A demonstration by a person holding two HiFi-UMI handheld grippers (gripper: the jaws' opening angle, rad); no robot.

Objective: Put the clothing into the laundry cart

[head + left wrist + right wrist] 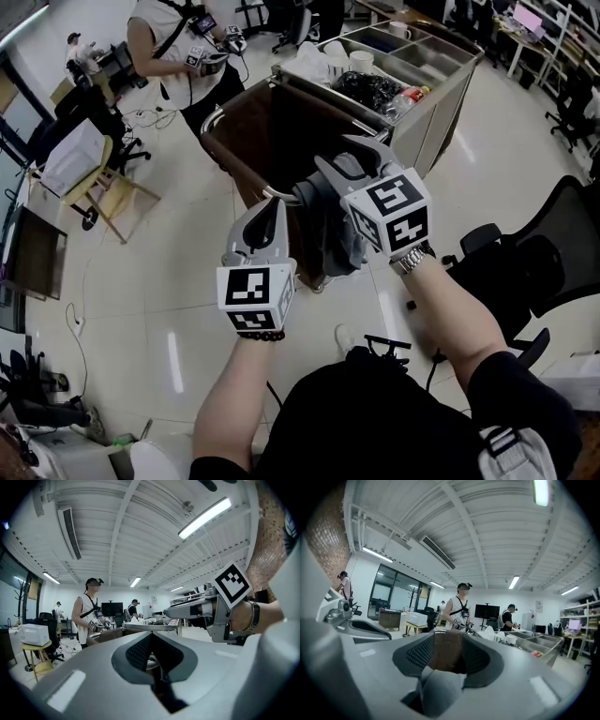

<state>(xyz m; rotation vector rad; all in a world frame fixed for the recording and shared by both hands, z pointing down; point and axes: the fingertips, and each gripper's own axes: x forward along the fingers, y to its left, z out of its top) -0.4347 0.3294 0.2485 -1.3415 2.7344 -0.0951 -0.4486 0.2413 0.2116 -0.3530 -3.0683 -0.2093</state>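
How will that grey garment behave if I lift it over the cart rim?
The garment hangs in limp folds from the right gripper, so it is likely floppy and will sag and trail. It bunches small between the jaws, so it is probably light. Hanging by the cart rim, it may snag.

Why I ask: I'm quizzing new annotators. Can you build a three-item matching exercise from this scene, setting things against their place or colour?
Things:
1. grey garment
2. laundry cart
3. office chair

Place or colour:
a. brown, open at the top
b. black, at the person's right
c. between the jaws of the right gripper

Pairs: 1-c, 2-a, 3-b
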